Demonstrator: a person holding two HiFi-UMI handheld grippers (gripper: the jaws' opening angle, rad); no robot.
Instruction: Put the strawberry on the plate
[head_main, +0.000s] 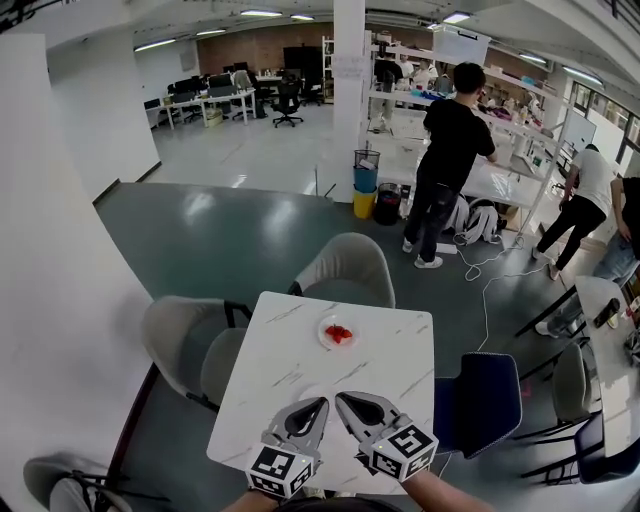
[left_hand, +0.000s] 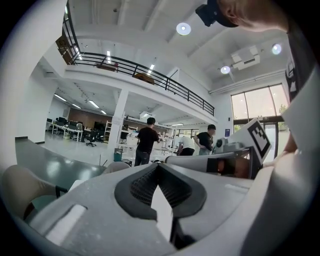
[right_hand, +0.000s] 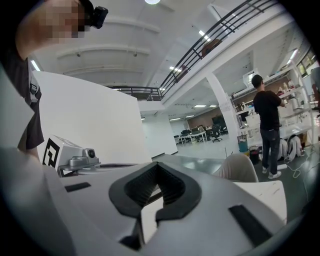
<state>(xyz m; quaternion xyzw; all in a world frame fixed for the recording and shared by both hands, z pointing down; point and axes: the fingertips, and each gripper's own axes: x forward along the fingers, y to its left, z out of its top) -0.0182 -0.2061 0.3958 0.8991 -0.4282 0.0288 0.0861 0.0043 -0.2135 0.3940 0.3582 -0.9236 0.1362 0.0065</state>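
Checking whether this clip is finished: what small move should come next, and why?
Probably none, just set both grippers down. The strawberry already lies on the plate, and the left gripper and right gripper are shut and empty near the table's front edge.

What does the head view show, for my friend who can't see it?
A red strawberry lies on a small white plate on the far half of a white table, with chairs around it. At the near edge, the person's left tool and right tool are both shut and empty, tips close together.
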